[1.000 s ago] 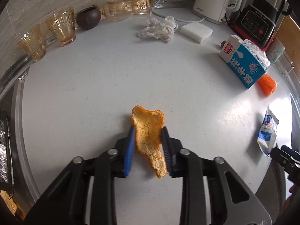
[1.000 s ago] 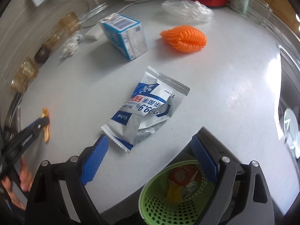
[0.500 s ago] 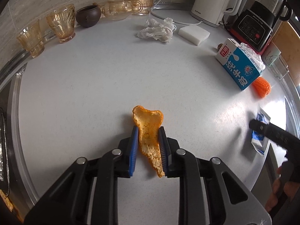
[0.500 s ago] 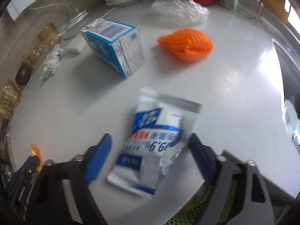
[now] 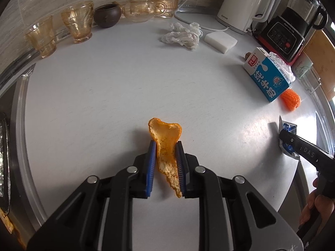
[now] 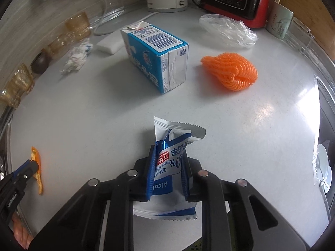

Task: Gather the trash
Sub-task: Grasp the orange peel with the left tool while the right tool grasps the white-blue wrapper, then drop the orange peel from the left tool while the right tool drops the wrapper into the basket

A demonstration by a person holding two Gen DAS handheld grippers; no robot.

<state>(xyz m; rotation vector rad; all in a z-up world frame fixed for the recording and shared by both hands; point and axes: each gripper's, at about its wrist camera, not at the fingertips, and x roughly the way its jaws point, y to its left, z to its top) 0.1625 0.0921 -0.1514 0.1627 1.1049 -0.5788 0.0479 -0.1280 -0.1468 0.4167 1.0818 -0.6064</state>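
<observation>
The left tool point(image 5: 165, 163) gripped the orange peel point(image 5: 165, 144); the right tool point(image 6: 168, 167) had just closed on the wipe packet point(image 6: 171, 163), both ready for binning.

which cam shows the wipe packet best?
Right wrist. The wipe packet sits centre frame, print readable, pinched between the right gripper pads, whose jaws have just been closing. Left wrist shows only a sliver of it at the right edge, mostly hidden behind that gripper.
</observation>
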